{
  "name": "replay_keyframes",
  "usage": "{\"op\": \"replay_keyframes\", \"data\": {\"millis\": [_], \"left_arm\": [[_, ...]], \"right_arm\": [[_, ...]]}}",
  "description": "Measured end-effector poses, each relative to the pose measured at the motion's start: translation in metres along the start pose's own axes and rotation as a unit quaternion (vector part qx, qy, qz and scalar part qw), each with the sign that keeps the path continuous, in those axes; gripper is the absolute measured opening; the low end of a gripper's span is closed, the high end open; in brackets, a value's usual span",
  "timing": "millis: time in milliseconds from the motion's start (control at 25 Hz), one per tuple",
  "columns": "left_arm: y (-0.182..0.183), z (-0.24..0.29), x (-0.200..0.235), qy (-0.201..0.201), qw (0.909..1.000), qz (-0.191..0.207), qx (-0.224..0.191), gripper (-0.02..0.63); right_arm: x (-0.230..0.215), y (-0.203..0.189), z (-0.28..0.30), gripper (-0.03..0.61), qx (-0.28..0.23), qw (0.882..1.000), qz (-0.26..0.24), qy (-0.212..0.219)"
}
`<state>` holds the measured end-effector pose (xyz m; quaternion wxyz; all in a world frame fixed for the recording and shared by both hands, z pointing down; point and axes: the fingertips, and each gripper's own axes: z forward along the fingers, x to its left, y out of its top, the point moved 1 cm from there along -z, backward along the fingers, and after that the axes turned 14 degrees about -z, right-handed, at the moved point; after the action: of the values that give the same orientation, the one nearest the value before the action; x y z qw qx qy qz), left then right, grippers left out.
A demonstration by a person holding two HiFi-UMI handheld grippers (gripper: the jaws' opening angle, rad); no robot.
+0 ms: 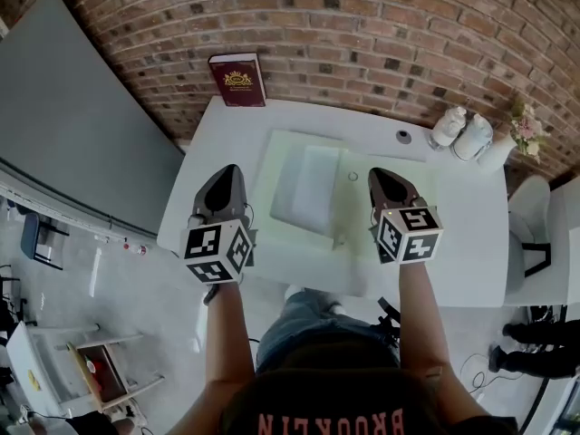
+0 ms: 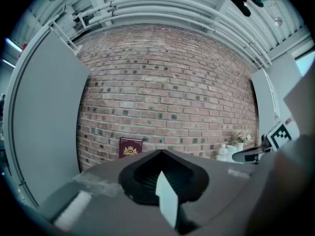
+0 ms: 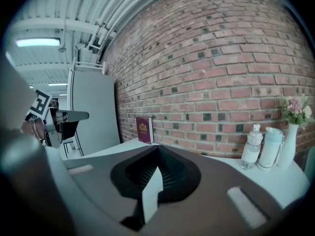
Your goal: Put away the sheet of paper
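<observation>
Paper flat, long axis toward wall (left tool, right tool both closed)

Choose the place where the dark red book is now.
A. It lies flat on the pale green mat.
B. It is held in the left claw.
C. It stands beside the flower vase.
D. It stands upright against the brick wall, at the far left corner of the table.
D: the dark red book stands upright against the brick wall at the far left corner of the white table.
</observation>
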<state>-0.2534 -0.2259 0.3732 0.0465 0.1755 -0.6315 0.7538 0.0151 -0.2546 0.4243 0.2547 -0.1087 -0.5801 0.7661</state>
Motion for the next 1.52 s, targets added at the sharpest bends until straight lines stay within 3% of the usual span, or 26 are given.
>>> {"op": "replay_keyframes", "data": {"millis": [240,720,1040,1520], "left_arm": [[0.007,-0.019,-0.041,-0.001,0.9997,0.012,-0.023,-0.005],[0.033,-0.059,-0.102,-0.019,0.996,0.04,-0.078,-0.005],[0.06,-0.072,-0.119,-0.037,0.9912,0.067,-0.109,-0.005],[0.087,-0.063,-0.135,-0.06,0.9877,0.094,-0.11,-0.005]], "right_arm": [[-0.019,0.036,-0.046,0.0,-0.056,0.997,-0.041,-0.018],[-0.041,0.095,-0.137,0.0,-0.145,0.986,-0.066,-0.051],[-0.035,0.121,-0.16,0.0,-0.175,0.979,-0.081,-0.07],[-0.037,0.152,-0.178,0.0,-0.19,0.97,-0.113,-0.106]]}}
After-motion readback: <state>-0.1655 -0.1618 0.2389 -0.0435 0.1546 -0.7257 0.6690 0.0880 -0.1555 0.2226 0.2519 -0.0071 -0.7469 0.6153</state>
